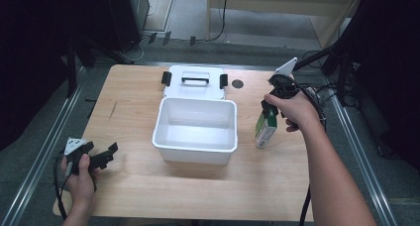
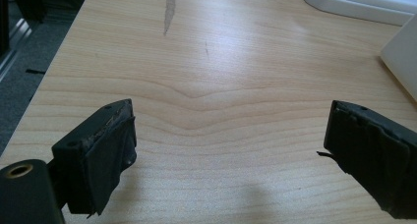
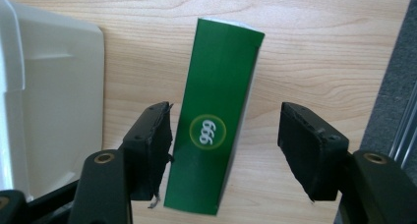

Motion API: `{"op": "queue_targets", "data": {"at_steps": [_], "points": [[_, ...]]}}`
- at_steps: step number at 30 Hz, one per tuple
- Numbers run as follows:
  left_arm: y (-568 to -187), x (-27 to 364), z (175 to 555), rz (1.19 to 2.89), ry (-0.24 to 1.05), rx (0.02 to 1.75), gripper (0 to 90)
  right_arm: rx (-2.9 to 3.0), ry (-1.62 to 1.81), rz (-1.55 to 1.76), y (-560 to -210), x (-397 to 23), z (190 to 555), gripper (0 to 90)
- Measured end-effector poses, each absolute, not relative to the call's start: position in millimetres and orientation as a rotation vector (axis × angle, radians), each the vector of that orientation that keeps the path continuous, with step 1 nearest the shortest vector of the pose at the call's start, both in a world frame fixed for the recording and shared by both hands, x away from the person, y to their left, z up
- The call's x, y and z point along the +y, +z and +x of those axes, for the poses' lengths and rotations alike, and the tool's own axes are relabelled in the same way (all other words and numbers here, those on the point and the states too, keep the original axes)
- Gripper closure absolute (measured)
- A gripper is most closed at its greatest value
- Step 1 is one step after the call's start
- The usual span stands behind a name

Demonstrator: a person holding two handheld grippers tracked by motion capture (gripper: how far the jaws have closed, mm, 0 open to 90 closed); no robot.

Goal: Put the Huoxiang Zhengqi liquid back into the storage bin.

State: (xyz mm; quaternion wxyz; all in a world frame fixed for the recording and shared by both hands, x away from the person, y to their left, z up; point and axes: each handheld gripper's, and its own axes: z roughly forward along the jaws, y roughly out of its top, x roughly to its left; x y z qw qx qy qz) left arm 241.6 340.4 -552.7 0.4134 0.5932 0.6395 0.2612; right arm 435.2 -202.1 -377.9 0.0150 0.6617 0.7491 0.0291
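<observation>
A tall green carton (image 1: 265,131) with a yellow-ringed round logo stands on the wooden table, just right of a white plastic bin (image 1: 194,155). My right gripper (image 1: 270,107) comes down over the carton's top. In the right gripper view the carton (image 3: 221,71) lies between the jaws of this gripper (image 3: 225,135). The left jaw is at the carton's edge and a gap shows before the right jaw, so it is open. My left gripper (image 1: 106,155) rests low at the table's near left, open, with bare wood between the jaws (image 2: 226,150).
The bin's white lid (image 1: 195,80), with a black handle and two black clips, lies flat behind the bin. A dark round hole (image 1: 237,84) sits in the table beyond it. The bin wall (image 3: 49,111) is close to my right gripper's left jaw. Metal rails run along both table sides.
</observation>
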Motion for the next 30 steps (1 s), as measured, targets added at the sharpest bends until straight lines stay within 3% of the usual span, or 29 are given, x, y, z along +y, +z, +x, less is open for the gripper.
{"op": "queue_targets", "data": {"at_steps": [5, 7, 10, 11, 19, 30], "points": [[-553, 340, 242, 1.493, 0.656, 1.607, 6.4, 2.357, 0.097, 2.102, -386, -201, 438, 47.3], [-553, 340, 242, 1.495, 0.654, 1.607, 6.4, 2.372, 0.074, 2.127, -392, -200, 438, 55.9], [-553, 340, 242, 1.494, 0.656, 1.607, 6.4, 2.367, 0.079, 2.123, -395, -200, 438, 58.4], [-553, 340, 242, 1.494, 0.655, 1.607, 6.4, 2.371, 0.090, 2.101, -394, -199, 436, 63.3], [-553, 341, 242, 1.493, 0.653, 1.607, 6.4, 2.507, 0.056, 1.843, -392, -193, 427, 64.4], [-553, 340, 242, 1.496, 0.661, 1.606, 6.4, 2.713, 0.192, 1.170, -359, -187, 401, 64.2]]}}
